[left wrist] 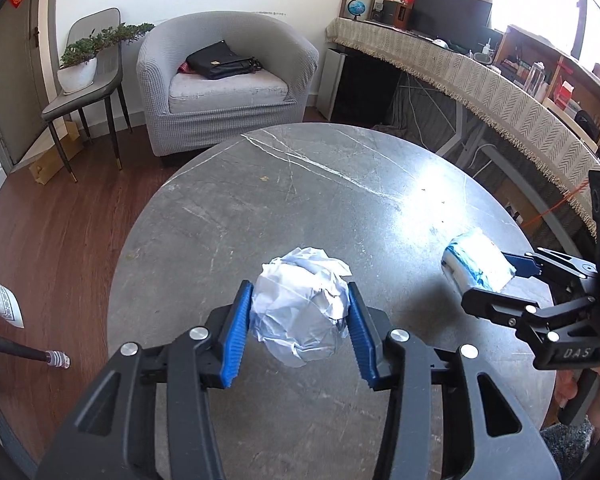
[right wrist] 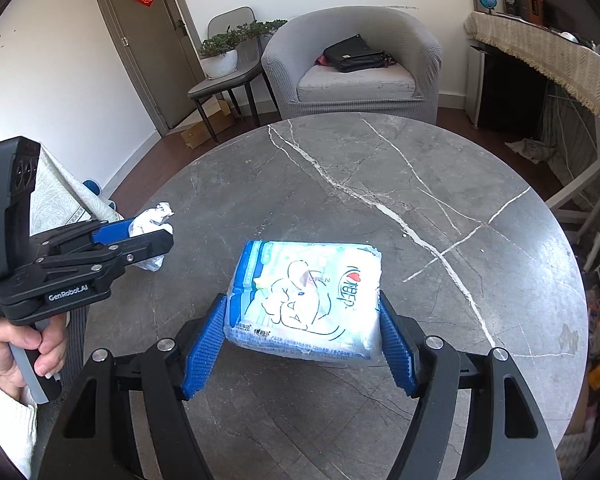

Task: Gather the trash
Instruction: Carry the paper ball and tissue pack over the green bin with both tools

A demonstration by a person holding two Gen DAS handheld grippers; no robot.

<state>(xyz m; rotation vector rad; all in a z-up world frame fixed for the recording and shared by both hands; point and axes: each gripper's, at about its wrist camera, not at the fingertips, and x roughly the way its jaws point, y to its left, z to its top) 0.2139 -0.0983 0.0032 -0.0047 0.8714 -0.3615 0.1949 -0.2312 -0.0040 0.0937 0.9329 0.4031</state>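
My left gripper [left wrist: 299, 300] is shut on a crumpled ball of white paper [left wrist: 300, 304], held a little above the round grey marble table [left wrist: 300, 184]. Its blue pads press both sides of the ball. My right gripper [right wrist: 302, 316] is shut on a white and blue tissue pack [right wrist: 308, 296], also lifted off the tabletop [right wrist: 380, 184]. In the left wrist view the right gripper [left wrist: 488, 276] enters from the right with the tissue pack [left wrist: 476, 262]. In the right wrist view the left gripper [right wrist: 148, 232] enters from the left with the paper ball [right wrist: 152, 220], a hand [right wrist: 28, 352] on its handle.
A grey armchair [left wrist: 224, 80] with a black bag [left wrist: 220, 60] stands beyond the table. To its left a chair [left wrist: 84, 88] carries a potted plant [left wrist: 80, 68]. A long cloth-covered desk [left wrist: 480, 80] runs along the right. A cardboard box [right wrist: 204, 128] lies on the floor near the door [right wrist: 148, 40].
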